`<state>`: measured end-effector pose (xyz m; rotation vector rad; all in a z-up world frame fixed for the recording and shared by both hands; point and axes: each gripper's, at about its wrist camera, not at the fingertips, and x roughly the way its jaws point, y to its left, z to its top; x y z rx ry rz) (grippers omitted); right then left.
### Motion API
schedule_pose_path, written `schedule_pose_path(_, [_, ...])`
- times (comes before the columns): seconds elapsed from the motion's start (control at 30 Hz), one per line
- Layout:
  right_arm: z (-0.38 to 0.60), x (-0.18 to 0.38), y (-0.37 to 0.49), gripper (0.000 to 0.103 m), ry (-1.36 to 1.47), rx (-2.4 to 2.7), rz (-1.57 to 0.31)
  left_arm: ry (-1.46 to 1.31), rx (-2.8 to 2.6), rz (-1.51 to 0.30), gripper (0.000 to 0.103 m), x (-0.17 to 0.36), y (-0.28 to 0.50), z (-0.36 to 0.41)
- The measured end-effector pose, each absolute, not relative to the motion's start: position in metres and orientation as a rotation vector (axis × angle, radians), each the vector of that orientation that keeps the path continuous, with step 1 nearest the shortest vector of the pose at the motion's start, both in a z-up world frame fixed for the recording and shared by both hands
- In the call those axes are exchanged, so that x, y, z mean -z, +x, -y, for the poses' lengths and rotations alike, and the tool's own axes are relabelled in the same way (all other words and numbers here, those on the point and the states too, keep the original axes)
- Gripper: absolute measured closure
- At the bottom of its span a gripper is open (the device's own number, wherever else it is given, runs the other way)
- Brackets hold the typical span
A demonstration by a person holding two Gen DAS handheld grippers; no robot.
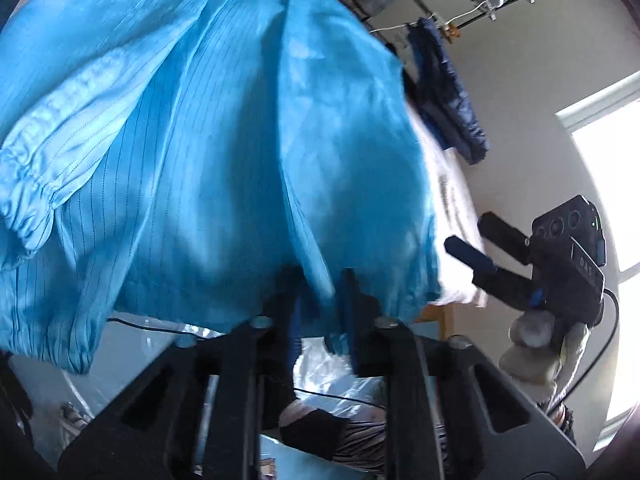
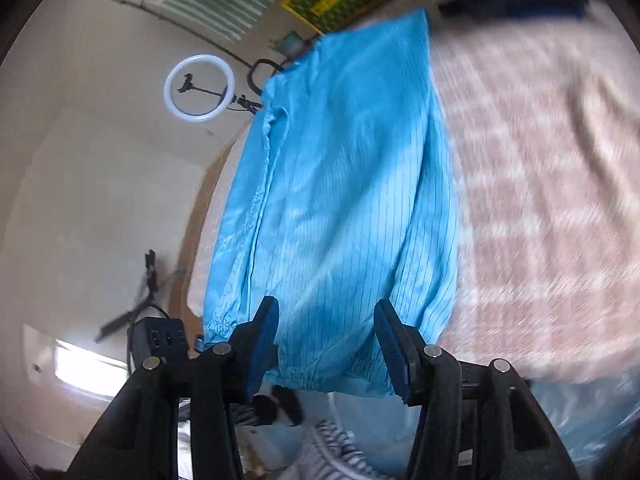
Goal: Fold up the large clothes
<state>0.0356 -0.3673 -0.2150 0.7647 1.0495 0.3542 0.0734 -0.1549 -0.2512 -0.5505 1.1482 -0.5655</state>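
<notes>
We hold the blue garment [image 1: 224,152] by its hem with the left gripper [image 1: 322,300], whose jaws sit narrow and pinch a fold of the cloth. The garment lies lengthwise on the bed [image 2: 540,200], reaching from our grippers towards twelve o'clock. A gathered cuff [image 1: 24,204] shows at nine o'clock in the left view. The right gripper [image 2: 326,344] stands about half wide, its pads either side of the hem but not pressing on it; in the left view it hangs at three o'clock, beside the garment. We judge the folding under way: the sides seem turned in, while the lengthwise fold is not yet made.
</notes>
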Motion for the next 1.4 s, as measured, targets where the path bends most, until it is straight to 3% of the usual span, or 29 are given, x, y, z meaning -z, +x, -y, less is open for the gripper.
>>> schedule_pose_path(0.1, [0.369,0.235,0.032,0.053,0.77,-0.313,-1.088,-0.541,0.568,-1.14,0.097,0.252,0.073,0.156])
schedule_pose_path(0.17, [0.372,0.24,0.03,0.062,0.769,-0.299,-1.096,-0.516,0.57,-1.128,0.097,0.25,0.073,0.159])
schedule_pose_path(0.43, [0.348,0.239,0.036,0.061,0.683,-0.33,-1.117,-0.496,0.59,-1.11,0.098,0.251,0.074,0.167])
schedule_pose_path(0.5, [0.343,0.24,0.039,0.078,0.646,-0.309,-1.124,-0.496,0.593,-1.108,0.098,0.251,0.073,0.166])
schedule_pose_path(0.53, [0.345,0.239,0.039,0.096,0.642,-0.296,-1.123,-0.499,0.595,-1.108,0.099,0.251,0.072,0.166])
schedule_pose_path(0.6, [0.349,0.235,0.039,0.103,0.664,-0.285,-1.109,-0.518,0.602,-1.11,0.099,0.25,0.071,0.166])
schedule_pose_path(0.87, [0.379,0.193,0.013,0.103,0.62,-0.213,-0.996,-0.453,0.687,-1.057,0.099,0.23,0.052,0.196])
schedule_pose_path(1.23, [0.359,0.225,0.027,0.103,0.512,-0.194,-1.1,-0.334,0.602,-1.02,0.099,0.231,0.053,0.187])
schedule_pose_path(1.27, [0.36,0.221,0.026,0.103,0.51,-0.205,-1.089,-0.312,0.591,-1.01,0.093,0.228,0.052,0.185])
schedule_pose_path(1.33, [0.36,0.209,0.023,0.096,0.47,-0.209,-1.064,-0.295,0.573,-0.99,0.084,0.222,0.047,0.18])
schedule_pose_path(1.37, [0.362,0.204,0.02,0.076,0.453,-0.205,-1.054,-0.288,0.559,-0.97,0.084,0.218,0.043,0.175])
schedule_pose_path(1.4, [0.365,0.198,0.016,0.064,0.455,-0.214,-1.032,-0.274,0.549,-0.953,0.084,0.214,0.041,0.174])
